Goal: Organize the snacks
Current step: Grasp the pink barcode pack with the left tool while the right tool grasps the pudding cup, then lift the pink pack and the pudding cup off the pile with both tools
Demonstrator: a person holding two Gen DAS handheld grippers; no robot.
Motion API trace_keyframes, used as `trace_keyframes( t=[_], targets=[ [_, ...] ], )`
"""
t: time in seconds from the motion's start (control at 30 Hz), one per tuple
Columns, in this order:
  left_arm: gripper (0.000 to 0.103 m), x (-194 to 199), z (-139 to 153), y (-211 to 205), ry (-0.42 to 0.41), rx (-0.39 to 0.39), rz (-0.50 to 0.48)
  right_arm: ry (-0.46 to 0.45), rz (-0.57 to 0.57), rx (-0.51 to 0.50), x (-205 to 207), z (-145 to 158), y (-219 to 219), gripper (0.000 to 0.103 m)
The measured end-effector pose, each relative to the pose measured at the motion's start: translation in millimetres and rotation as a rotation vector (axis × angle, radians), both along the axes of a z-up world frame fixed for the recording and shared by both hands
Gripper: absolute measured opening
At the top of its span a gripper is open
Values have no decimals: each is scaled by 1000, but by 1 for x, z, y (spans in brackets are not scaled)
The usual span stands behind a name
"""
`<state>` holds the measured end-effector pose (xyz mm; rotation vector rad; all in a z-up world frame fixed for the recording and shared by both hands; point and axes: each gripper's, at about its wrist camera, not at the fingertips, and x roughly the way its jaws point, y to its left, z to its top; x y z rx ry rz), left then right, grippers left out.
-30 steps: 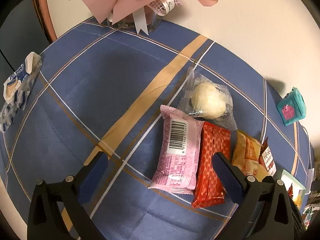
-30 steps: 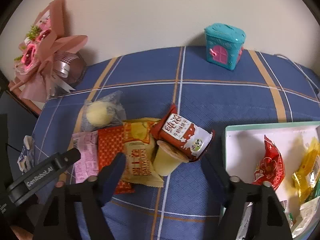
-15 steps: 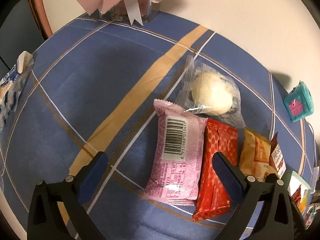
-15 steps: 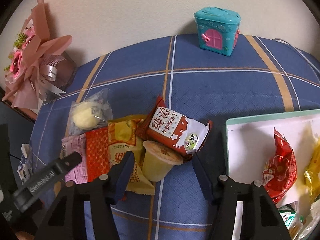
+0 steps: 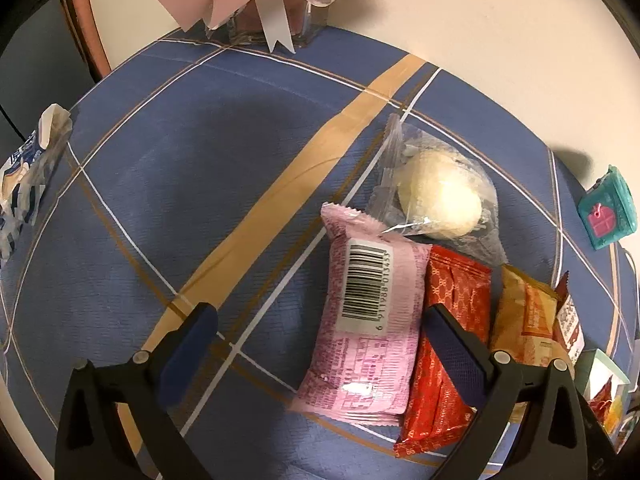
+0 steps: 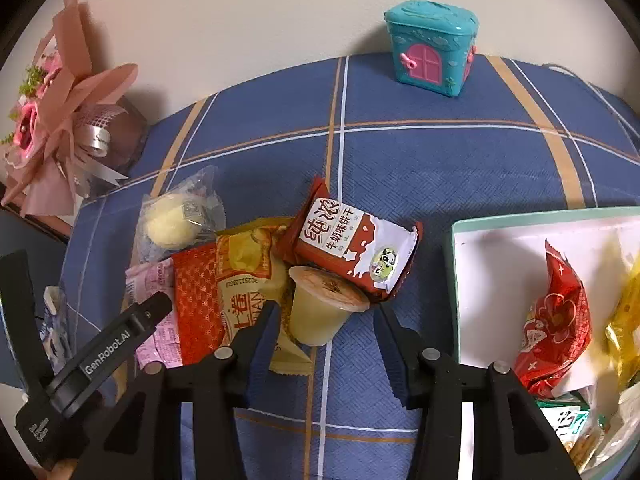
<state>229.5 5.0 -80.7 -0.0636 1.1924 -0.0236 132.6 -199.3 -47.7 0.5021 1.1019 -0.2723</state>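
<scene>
Left gripper (image 5: 316, 340) jaws wide apart, straddling the pink packet (image 5: 368, 312); right gripper (image 6: 326, 330) jaws apart, flanking the pudding cup (image 6: 320, 306), untouched.

You worked at a table under a blue plaid cloth (image 6: 420, 168) with tan and white stripes, set against a plain cream wall (image 6: 260, 12). A pink bouquet (image 6: 52, 120) and teal toy house (image 6: 432, 56) stood along the wall.

Home, plaid tablecloth (image 6: 420, 160), bouquet (image 6: 52, 120), toy house (image 6: 432, 56)
</scene>
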Motion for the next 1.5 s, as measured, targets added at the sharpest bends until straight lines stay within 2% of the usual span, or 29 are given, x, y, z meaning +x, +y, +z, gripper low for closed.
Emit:
trace_keyframes(
  t=[0.2,0.5,0.57,0.6,0.7,0.8,0.83,0.9,1.17,1.5],
  targets=[
    [103,0,-4,7,7,10,20,8,-11,41,1,-15,-2,51],
    [101,-4,-6,-1,4,18,-14,-34,6,25,6,-21,7,51],
    [93,-5,-5,-2,1,14,-20,-44,3,25,7,-22,5,50],
    [88,-5,-5,-2,-3,15,-22,-56,2,31,6,-22,5,44],
    [80,-6,-2,-7,-9,24,-30,-86,5,47,7,-21,6,38],
    [64,-9,1,-9,-12,33,-32,-95,4,49,7,-21,7,38],
    [55,-9,2,-10,-17,39,-32,-97,4,49,7,-21,6,38],
    [47,-10,5,-10,-22,34,-25,-104,5,50,6,-20,6,37],
    [42,-10,13,-4,-26,-8,-16,-131,9,47,3,-7,8,37],
    [36,-16,48,-3,-88,-47,-16,-185,8,37,-4,24,7,37]
  ],
)
